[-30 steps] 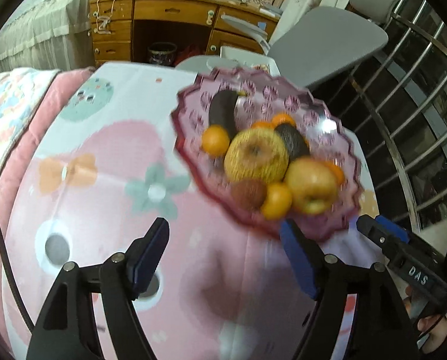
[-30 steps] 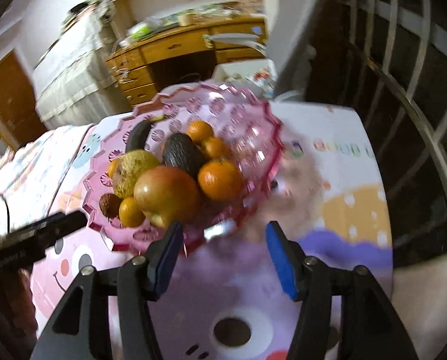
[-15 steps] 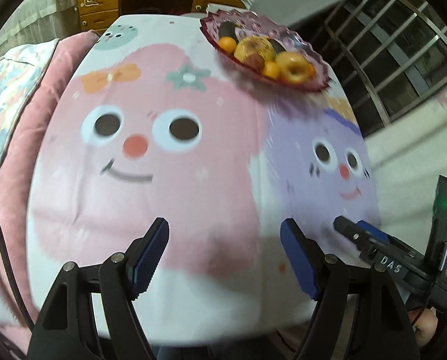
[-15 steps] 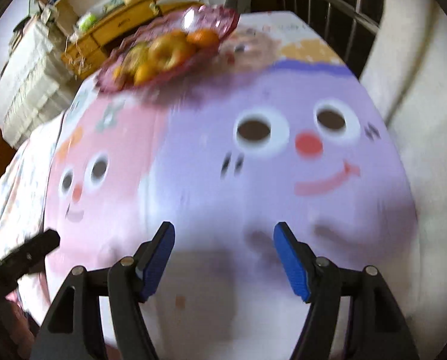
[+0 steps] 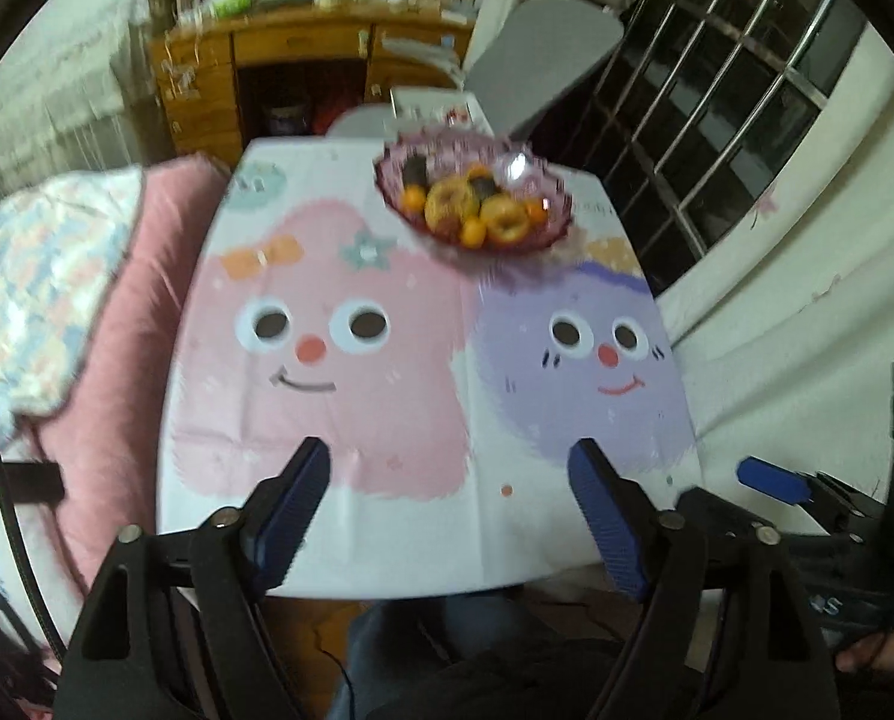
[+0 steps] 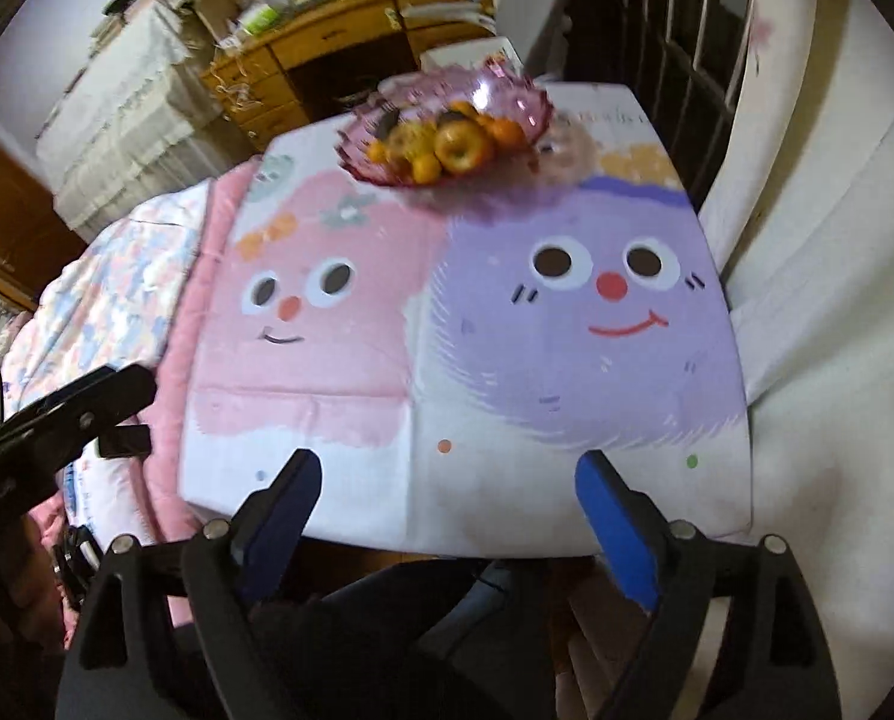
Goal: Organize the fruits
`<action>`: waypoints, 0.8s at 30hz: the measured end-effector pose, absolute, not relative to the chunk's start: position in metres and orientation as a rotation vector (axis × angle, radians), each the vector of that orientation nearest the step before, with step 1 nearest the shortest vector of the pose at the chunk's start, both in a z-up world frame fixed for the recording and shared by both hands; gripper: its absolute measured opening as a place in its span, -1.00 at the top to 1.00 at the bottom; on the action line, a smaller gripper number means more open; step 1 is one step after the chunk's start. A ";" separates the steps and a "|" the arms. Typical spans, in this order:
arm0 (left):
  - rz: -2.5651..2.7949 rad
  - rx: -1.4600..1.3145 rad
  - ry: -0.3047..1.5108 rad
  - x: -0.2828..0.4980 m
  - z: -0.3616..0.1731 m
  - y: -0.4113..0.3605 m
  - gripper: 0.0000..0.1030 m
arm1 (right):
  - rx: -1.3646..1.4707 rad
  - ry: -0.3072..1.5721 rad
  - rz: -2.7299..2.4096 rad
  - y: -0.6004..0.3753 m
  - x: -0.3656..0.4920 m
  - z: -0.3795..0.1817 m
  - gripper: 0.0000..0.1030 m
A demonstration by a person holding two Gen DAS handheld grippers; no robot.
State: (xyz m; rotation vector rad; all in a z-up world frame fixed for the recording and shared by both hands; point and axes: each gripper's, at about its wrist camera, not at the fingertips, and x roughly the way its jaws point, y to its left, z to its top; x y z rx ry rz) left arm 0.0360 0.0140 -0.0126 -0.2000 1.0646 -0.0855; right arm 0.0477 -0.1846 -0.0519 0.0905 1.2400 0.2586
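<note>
Two grippers (image 5: 450,468) (image 6: 447,480) agape; fruit bowl (image 5: 543,234) afar

Ahead of the left gripper (image 5: 450,471) and right gripper (image 6: 447,480), jaws spread, the tablecloth (image 5: 387,420) was seen bare up to the fruit bowl (image 5: 558,228) at the far edge. A pink cushion (image 5: 141,300) flanked the left; window bars (image 6: 681,30) closed the right.

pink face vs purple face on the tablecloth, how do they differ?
The pink face fills the cloth's left half and wears an orange bow; the purple face fills the right half, without a bow. The pink face's smile is a dark line; the purple face's is red. Both have round dark eyes and red noses.
</note>
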 end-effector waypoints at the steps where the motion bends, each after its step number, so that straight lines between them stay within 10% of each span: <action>1: -0.082 -0.188 1.051 0.034 -0.005 0.012 -0.64 | 0.097 1.229 0.276 -0.186 0.045 -0.044 -0.73; 24: 0.047 -0.078 0.980 0.003 0.010 -0.022 -0.98 | 0.095 1.100 0.211 -0.192 -0.002 -0.011 -1.00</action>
